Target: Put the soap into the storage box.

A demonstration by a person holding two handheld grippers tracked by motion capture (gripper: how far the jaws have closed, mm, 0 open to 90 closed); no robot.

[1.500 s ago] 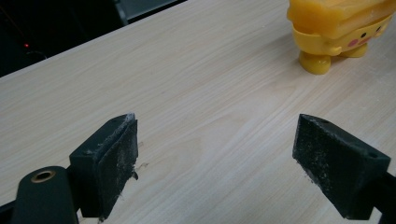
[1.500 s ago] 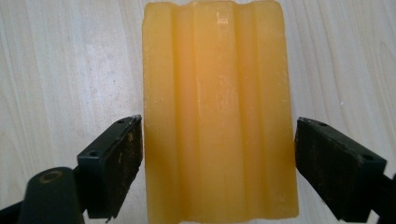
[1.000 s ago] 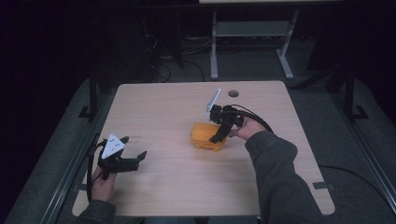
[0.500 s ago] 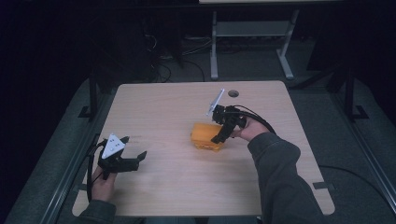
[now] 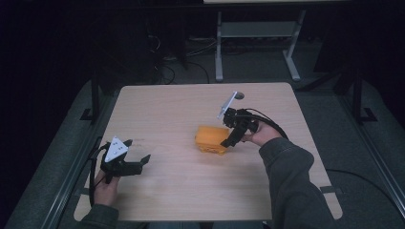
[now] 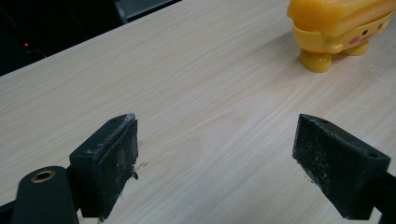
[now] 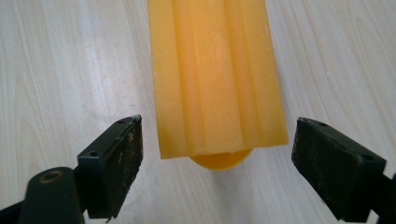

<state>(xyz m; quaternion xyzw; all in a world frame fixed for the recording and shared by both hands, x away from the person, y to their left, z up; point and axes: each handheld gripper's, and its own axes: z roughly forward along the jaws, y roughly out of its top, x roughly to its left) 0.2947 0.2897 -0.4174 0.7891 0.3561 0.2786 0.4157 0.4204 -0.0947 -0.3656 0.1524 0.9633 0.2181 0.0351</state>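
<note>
A yellow plastic toy box (image 5: 211,139) with a ribbed lid, a painted face and stubby feet stands near the middle of the wooden table (image 5: 191,109). In the right gripper view its lid (image 7: 215,79) runs lengthwise between my two black jaws, which stand wide apart on either side without touching it. My right gripper (image 5: 226,141) is open at the toy's right end. My left gripper (image 5: 142,162) is open near the table's left front, held just above the wood, with nothing between its fingers. The toy (image 6: 337,29) appears far off at the top right of the left gripper view.
A round hole (image 5: 239,96) is cut in the tabletop at the back, behind the right hand. A metal table frame (image 5: 255,33) and cables lie on the dark floor beyond. Bare wood stretches between the two grippers.
The right gripper has shifted slightly over the toy's right end. The left gripper has stayed put.
</note>
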